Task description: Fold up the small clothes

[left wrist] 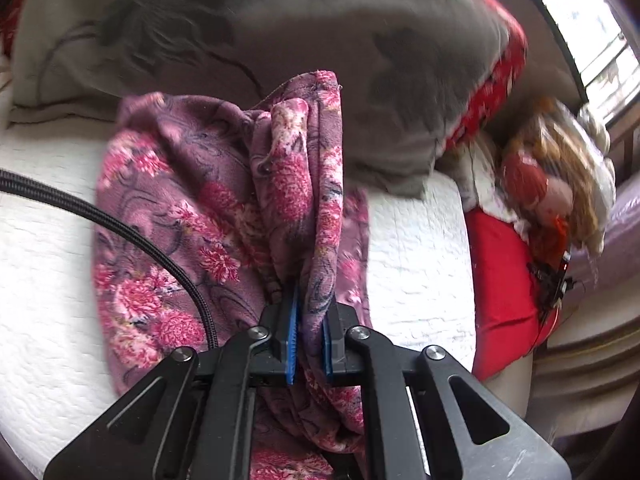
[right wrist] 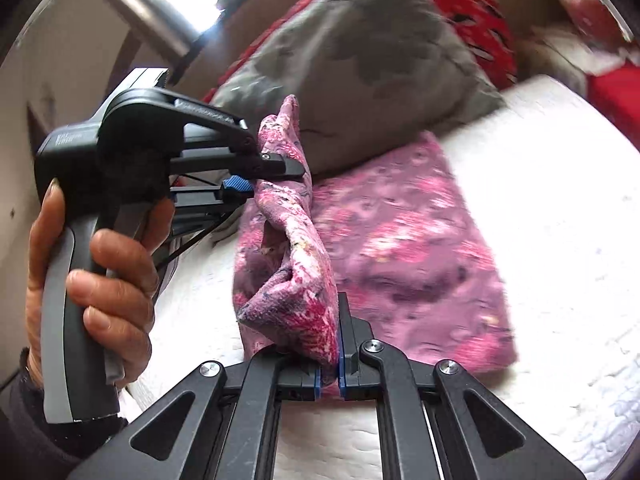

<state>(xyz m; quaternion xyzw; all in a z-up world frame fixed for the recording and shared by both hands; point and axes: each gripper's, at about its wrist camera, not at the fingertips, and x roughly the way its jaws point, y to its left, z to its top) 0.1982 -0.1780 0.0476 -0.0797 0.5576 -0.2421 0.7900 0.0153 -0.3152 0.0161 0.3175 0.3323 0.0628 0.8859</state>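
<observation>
So the left gripper (left wrist: 310, 336) was clamped on a bunched-up edge of the floral fleece garment (left wrist: 224, 208), blue pads (left wrist: 293, 344) squeezing the fabric between them. In the right wrist view that same gripper (right wrist: 260, 178) showed up on the left side, pinching the far end of the raised fold, with the person's hand (right wrist: 96, 280) wrapped around its grey handle. There was some small embossed lettering on the black body, but it was too tiny and blurry to read, so no brand from me.

The right gripper (right wrist: 329, 376) was closed on the near end of that same fold, jaws pressed tight with cloth between them. Between the two grips the fabric stood up in a rumpled ridge, while the rest of the garment (right wrist: 408, 248) lay flat on the white quilted bedcover (right wrist: 560, 208), stretching off to the right.

Further out, a grey pillow (right wrist: 360, 52) with darker leaf shapes sat just beyond the garment, and a red patterned cloth (right wrist: 472, 8) was behind it. A black braided cable (left wrist: 120, 220) curved across the bedcover on the left in the left wrist view. Over on the right there was a red cloth (left wrist: 504, 280) and a doll with blond hair (left wrist: 560, 172), pretty blurred. A bright window (left wrist: 588, 28) was at far right.
</observation>
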